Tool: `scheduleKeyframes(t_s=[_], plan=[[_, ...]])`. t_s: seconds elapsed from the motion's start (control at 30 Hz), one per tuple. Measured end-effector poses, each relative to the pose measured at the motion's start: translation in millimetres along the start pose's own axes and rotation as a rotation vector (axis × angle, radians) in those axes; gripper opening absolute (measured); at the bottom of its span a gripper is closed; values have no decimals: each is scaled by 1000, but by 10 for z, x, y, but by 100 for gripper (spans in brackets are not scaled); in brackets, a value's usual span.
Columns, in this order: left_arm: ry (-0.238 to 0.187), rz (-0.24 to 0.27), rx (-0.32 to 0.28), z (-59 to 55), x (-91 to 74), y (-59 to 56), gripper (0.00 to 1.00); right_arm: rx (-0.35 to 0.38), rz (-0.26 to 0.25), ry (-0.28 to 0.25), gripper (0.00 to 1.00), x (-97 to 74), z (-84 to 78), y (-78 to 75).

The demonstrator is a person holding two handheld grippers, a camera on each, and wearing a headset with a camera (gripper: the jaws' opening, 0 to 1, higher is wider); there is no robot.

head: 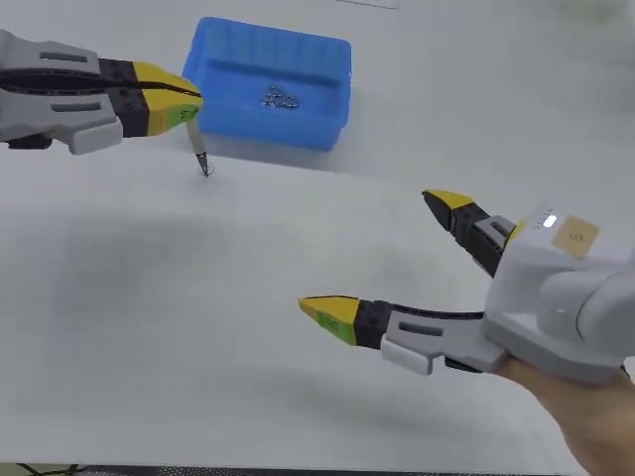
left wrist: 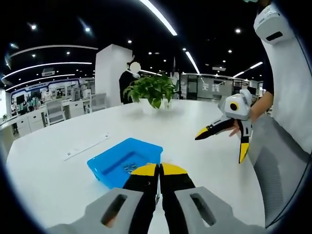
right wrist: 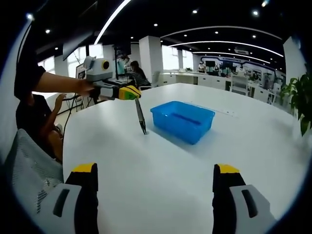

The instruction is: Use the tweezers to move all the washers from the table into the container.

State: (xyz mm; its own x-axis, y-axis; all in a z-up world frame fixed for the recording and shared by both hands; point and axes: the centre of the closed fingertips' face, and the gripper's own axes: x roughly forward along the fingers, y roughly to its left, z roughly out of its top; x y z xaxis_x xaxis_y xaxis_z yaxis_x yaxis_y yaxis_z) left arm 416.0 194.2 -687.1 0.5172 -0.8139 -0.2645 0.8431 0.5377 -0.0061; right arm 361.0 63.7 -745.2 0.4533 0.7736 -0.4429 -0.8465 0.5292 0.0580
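Several washers in container, seemingly near tweezers left gripper pinches; right gripper wide

Plastic and metal on a matt white tabletop.
The tabletop is smooth and matt; the container is smooth blue plastic; the washers are shiny metal; the tweezers look like grey metal; the left claw and right claw are matt grey, black and yellow plastic.

We cannot count the washers in the container; tweezers tip too small to tell if loaded.
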Motion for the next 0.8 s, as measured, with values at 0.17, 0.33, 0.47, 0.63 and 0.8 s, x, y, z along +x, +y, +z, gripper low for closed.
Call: scheduleKeyframes(t_s=[0.17,0.33,0.47,0.63,0.8], plan=[[31,-37,-12,-5,19,28,4,-77,86,-5,97,246,185,33],[53,-88,-23,-24,-4,29,4,18,208,-84,83,458,514,167],[66,-112,-24,-34,-21,5,4,3,234,-59,80,558,515,137],[79,-136,-20,-28,0,-27,4,-39,271,-45,74,756,584,92],[99,-154,4,-27,29,-36,4,-212,346,0,63,930,636,133]])
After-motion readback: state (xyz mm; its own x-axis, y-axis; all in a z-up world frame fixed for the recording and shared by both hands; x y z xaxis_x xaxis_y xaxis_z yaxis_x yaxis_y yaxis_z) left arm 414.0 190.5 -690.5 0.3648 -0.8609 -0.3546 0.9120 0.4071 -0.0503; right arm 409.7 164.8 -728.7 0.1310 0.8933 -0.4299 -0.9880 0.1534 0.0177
